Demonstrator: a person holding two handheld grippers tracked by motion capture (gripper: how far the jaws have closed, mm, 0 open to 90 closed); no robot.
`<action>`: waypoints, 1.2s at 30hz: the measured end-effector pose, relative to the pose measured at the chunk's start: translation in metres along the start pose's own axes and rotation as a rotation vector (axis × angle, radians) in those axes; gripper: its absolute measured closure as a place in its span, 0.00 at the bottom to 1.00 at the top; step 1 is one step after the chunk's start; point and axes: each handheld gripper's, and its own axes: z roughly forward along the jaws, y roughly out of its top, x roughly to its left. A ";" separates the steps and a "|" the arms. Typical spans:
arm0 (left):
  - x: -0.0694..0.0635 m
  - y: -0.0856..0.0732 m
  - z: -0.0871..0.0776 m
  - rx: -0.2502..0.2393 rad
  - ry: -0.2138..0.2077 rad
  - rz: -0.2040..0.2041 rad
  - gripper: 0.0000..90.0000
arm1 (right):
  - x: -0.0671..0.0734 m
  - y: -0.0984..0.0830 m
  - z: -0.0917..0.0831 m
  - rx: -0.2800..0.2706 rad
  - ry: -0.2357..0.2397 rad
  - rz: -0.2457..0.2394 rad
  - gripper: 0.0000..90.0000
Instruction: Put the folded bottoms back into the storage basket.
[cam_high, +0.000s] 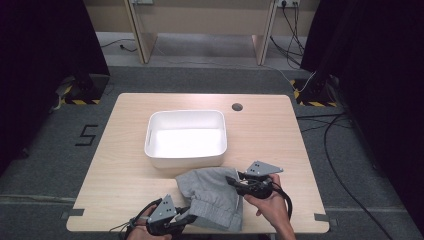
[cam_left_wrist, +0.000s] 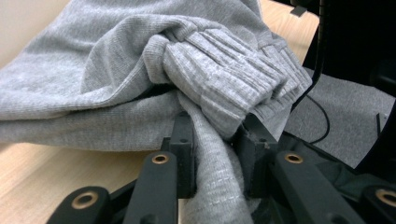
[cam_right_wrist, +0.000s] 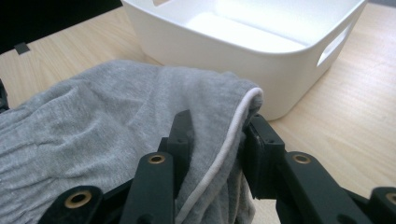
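**Both grippers clamped on the grey garment in front of the bin**

Nearest the high camera, at the bottom edge of the frame, two hands come in with their grippers. Left gripper (cam_high: 192, 216) sits at the lower centre-left, its jaws closed on the ribbed lower edge of a grey knit garment (cam_high: 212, 192). Right gripper (cam_high: 231, 180) lies just right of centre, jaws closed on the garment's upper right edge. The garment is bunched between them on the near part of the wooden table (cam_high: 120, 150), and a white plastic bin (cam_high: 186, 157) stands just behind it at mid-frame, its inside bare.

Left gripper view: the two black jaws rise from the bottom centre and pinch a fold of grey cloth (cam_left_wrist: 212, 186) between their pads. A ribbed cuff (cam_left_wrist: 229, 79) bulges above them at the centre, and the rest of the fabric spreads to the upper left over the tabletop.

Right gripper view: the jaws at bottom centre grip a garment edge with a white piped seam (cam_right_wrist: 224, 154). The bin (cam_right_wrist: 219, 60) fills the upper half, close behind the cloth, with a handle slot (cam_right_wrist: 334, 44) at the right.
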 end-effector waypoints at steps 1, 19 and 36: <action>0.000 0.000 0.000 0.000 0.000 0.000 0.78 | 0.000 0.002 -0.002 -0.004 -0.002 -0.006 0.75; -0.003 0.035 -0.026 -0.048 -0.010 0.050 0.78 | 0.009 0.045 -0.032 -0.045 0.019 -0.076 0.76; 0.025 0.079 -0.058 -0.125 0.027 0.061 0.78 | 0.009 0.116 -0.028 -0.064 0.036 -0.141 0.76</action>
